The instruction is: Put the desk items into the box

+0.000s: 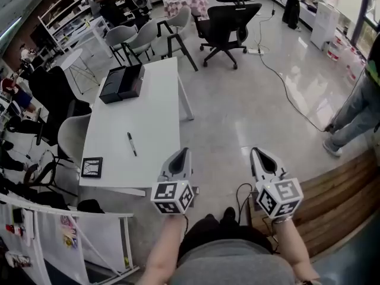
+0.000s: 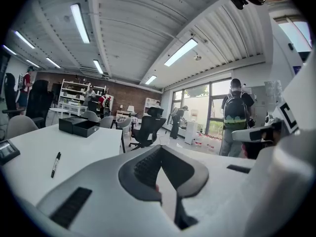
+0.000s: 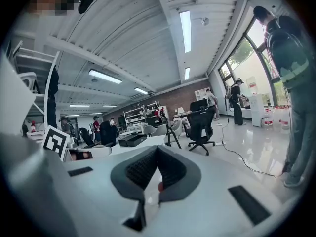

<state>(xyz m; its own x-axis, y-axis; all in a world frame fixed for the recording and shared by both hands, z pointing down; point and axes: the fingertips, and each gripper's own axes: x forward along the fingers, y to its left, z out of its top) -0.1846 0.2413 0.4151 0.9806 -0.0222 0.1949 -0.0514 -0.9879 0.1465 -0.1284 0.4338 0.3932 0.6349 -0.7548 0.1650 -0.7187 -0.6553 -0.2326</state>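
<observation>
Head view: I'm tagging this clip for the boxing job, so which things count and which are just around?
Job: black rectangular box; black marker pen; flat black square item; white rectangular table they lie on.
Just around: black swivel office chair; grey shell chairs; person standing at right.

Held the left claw (image 1: 183,153) and right claw (image 1: 257,154) side by side in front of the torso, apart, pointing forward. Had both pairs of jaws closed, empty. Stretched bare left forearm (image 1: 163,248) and right forearm (image 1: 292,246) behind them.
</observation>
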